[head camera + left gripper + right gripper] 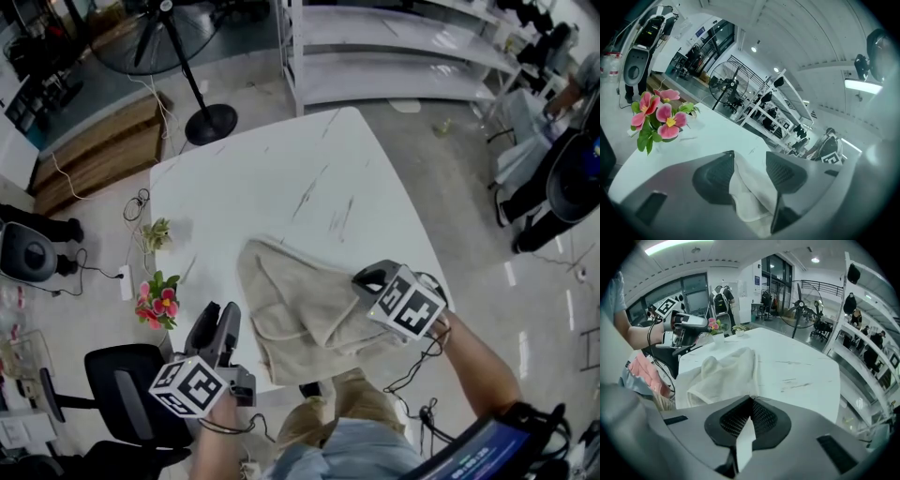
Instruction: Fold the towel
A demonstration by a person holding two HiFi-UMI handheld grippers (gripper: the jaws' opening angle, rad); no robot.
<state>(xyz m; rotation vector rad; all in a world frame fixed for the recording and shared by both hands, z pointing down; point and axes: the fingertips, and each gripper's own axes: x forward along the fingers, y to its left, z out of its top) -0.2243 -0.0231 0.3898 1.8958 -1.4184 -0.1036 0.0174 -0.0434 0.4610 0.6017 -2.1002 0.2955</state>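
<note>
Towel (300, 309) lies rumpled on the near part of the table (281, 178), its near edge at or over the table's rim, with loose folds heaped toward the right.

Right gripper (367, 281) sits at the towel's right corner. In its own view the jaws are fully closed, and a thin strip of towel (745, 441) is pinched between the pads while the rest of the cloth lies ahead on the table.

Left gripper (222, 317) hangs at the near left, just off the table's corner and near the flowers (157, 300). Its jaws stand well apart. A fold of towel (750, 197) runs between them and lies against the left pad, with a gap showing to the right pad. It looks caught loosely rather than clamped.

I judge the step in hand to be taking hold of the towel at two points before the first fold; no clean fold is laid yet. The right side is secured and the left is not.

Next, the left jaws need to close firmly on their fold. Both grippers should then draw apart to pull the cloth taut and smooth it flat, and carry the held edge across to meet the opposite one. If only one side is gripped, pulling would likely drag the towel askew or slide it off the near edge.
</note>
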